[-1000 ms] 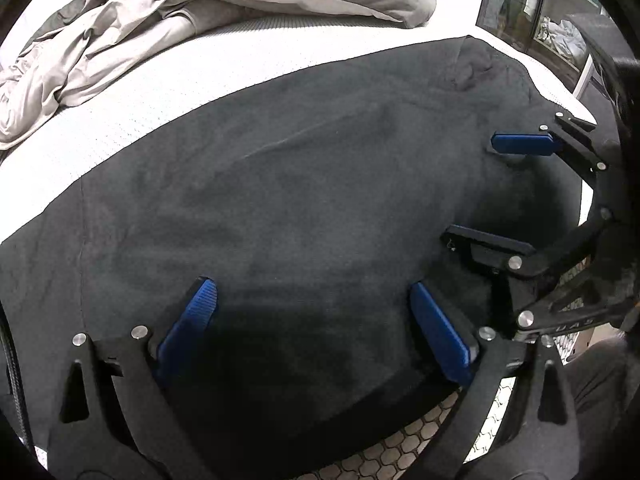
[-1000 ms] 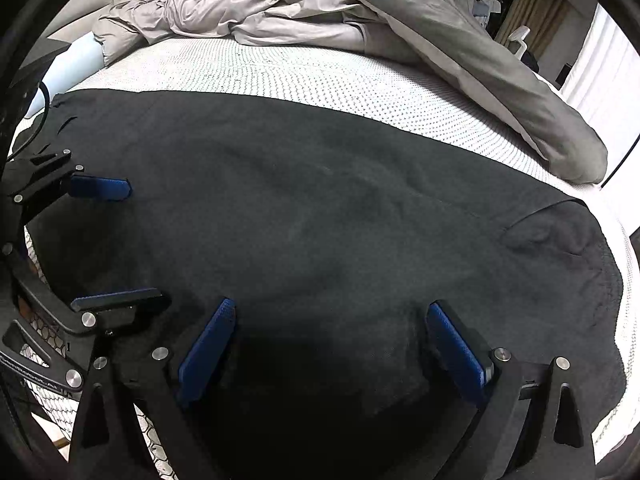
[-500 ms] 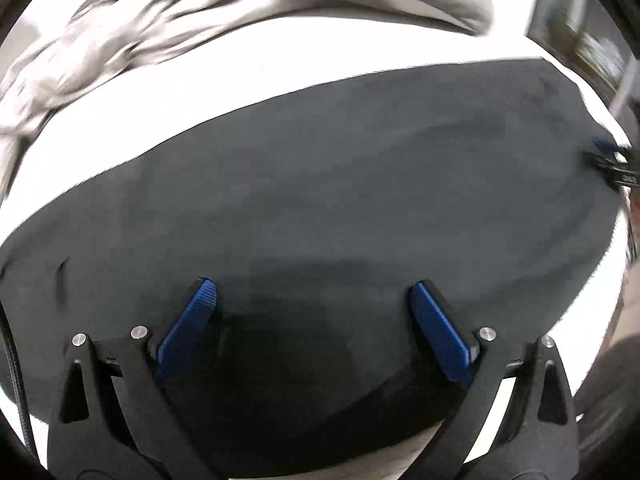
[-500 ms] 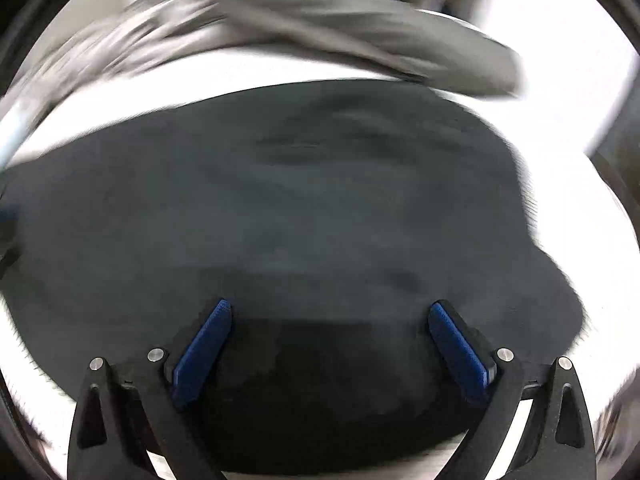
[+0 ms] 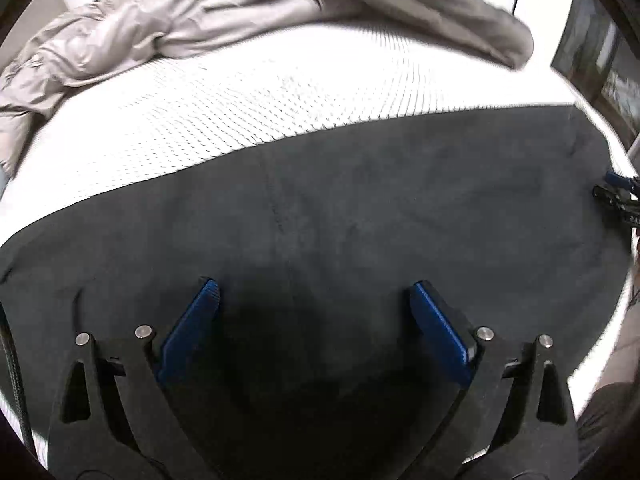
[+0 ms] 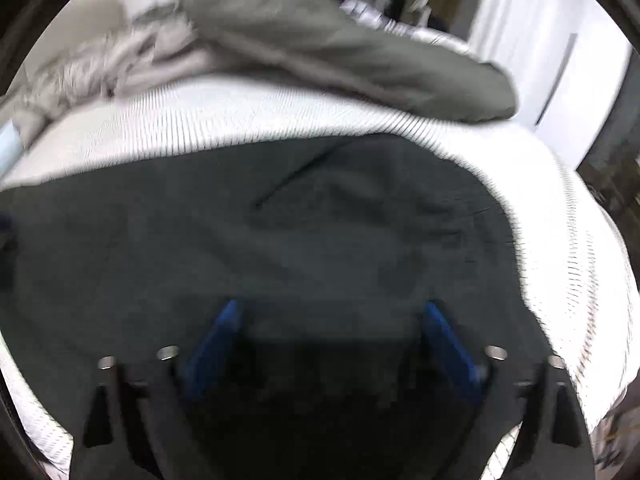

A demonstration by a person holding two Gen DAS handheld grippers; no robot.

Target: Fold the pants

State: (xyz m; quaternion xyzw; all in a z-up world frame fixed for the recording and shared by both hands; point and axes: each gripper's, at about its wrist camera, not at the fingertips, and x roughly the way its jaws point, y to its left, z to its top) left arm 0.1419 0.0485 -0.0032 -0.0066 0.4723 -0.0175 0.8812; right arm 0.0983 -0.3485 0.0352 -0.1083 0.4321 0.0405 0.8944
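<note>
Black pants (image 5: 360,220) lie spread flat across a white mattress (image 5: 240,100). My left gripper (image 5: 314,286) hangs just over the cloth near its front edge, jaws wide open, nothing pinched. At the far right edge of the left wrist view, part of my right gripper (image 5: 616,196) shows above the pants' end. The blurred right wrist view shows the pants (image 6: 280,240) filling the middle and the right gripper (image 6: 332,306) over them. Its jaws are closing, with cloth lying under the gap, and the blue pads (image 6: 216,336) stand apart and press on nothing.
A crumpled grey duvet (image 5: 200,12) is piled along the far side of the mattress (image 6: 200,120), also in the right wrist view as a grey duvet (image 6: 320,40). Dark furniture (image 5: 600,60) stands past the bed's right side.
The two grippers have moved apart along the pants. The right gripper slid from close beside the left one to the picture's edge. Its jaws have narrowed a little.
</note>
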